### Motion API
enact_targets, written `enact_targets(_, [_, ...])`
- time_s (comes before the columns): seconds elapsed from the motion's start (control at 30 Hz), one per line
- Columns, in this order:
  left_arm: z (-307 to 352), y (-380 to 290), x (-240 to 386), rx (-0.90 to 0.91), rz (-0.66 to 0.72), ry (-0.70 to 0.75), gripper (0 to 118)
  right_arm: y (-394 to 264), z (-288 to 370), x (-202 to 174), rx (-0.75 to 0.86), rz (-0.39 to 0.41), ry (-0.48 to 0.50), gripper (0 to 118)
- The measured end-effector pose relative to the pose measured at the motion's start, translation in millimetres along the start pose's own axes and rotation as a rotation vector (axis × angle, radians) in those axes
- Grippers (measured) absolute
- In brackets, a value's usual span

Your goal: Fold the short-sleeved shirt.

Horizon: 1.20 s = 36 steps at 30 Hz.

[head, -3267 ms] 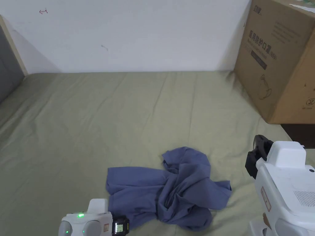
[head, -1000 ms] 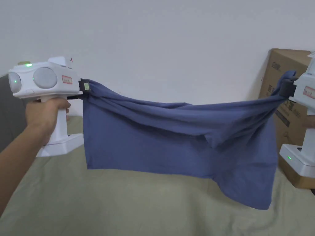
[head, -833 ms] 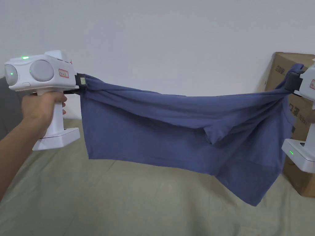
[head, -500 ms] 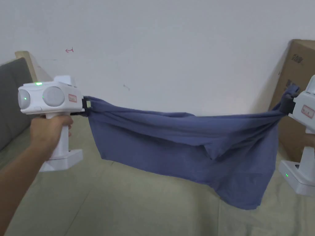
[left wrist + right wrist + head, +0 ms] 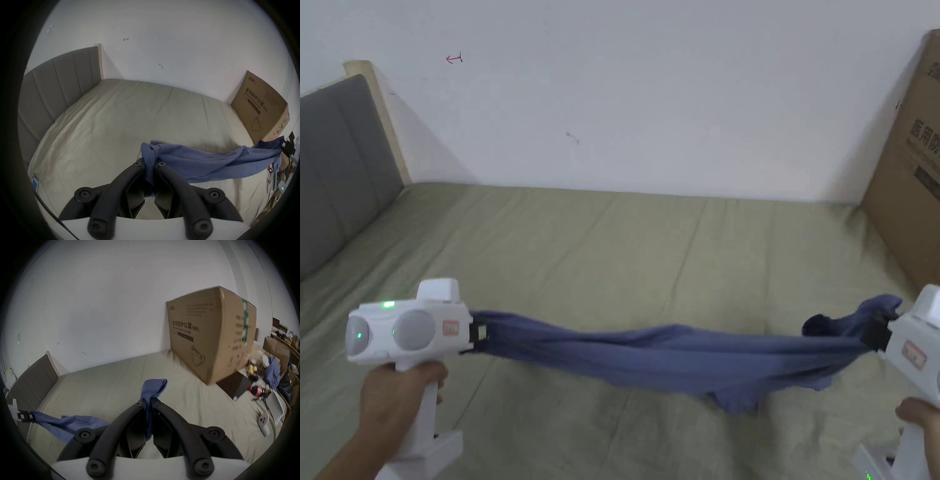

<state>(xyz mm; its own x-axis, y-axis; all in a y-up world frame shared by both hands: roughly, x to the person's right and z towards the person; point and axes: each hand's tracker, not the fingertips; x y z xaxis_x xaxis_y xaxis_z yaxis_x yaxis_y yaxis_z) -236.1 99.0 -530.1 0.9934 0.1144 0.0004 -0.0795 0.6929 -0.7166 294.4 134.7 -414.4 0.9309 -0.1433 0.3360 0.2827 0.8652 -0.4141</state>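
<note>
Right gripper (image 5: 148, 400) fingers (image 5: 138, 408) clamped on blue shirt (image 5: 153, 387), cardboard box (image 5: 209, 339) on bed (image 5: 113, 382)

Counted items: 1 blue shirt (image 5: 675, 365), 2 handheld grippers, namely 1 left gripper (image 5: 478, 331) and 1 right gripper (image 5: 878, 334), 2 hands, namely 1 left hand (image 5: 400, 390) and 1 right hand (image 5: 922, 419), 1 cardboard box (image 5: 211, 340), 1 bed (image 5: 612, 250) and 1 grey headboard (image 5: 337, 169).
</note>
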Motion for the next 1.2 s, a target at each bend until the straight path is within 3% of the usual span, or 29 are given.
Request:
enact_targets(0.27, [42.5, -115.3, -25.8, -0.100, -0.061, 0.018, 6, -81.8, 69.9, 39.8, -0.096, 0.007, -0.017, 3])
enact_targets(0.47, [80.9, -182.3, -35.8, -0.153, -0.061, 0.037, 6, -135.0, 114.2, 67.5, -0.197, 0.103, -0.048, 3])
enact_targets(0.63, [101.3, -226.8, -41.9, -0.202, -0.054, 0.051, 6, -179.1, 140.2, 88.1, -0.311, 0.132, -0.057, 3])
enact_targets(0.8, [107.4, -261.3, -46.4, -0.254, -0.067, 0.084, 6, -223.4, 148.5, 103.3, -0.433, 0.128, -0.085, 3])
enact_targets(0.97, [94.9, -281.4, -48.2, -0.304, -0.077, 0.100, 6, -255.7, 130.1, 118.3, -0.515, 0.073, -0.101, 3])
enact_targets(1.07, [91.7, -279.4, -46.4, -0.311, -0.056, 0.107, 8, -258.3, 128.3, 111.7, -0.540, 0.069, -0.106, 3])
enact_targets(1.1, [92.6, -276.2, -45.7, -0.316, -0.048, 0.111, 15, -255.3, 129.7, 110.3, -0.538, 0.069, -0.106, 5])
enact_targets(1.13, [94.1, -273.5, -45.4, -0.315, -0.039, 0.111, 23, -250.9, 134.5, 104.6, -0.537, 0.075, -0.107, 14])
enact_targets(1.2, [102.8, -263.0, -45.2, -0.301, -0.022, 0.113, 57, -236.9, 139.6, 101.1, -0.526, 0.087, -0.102, 52])
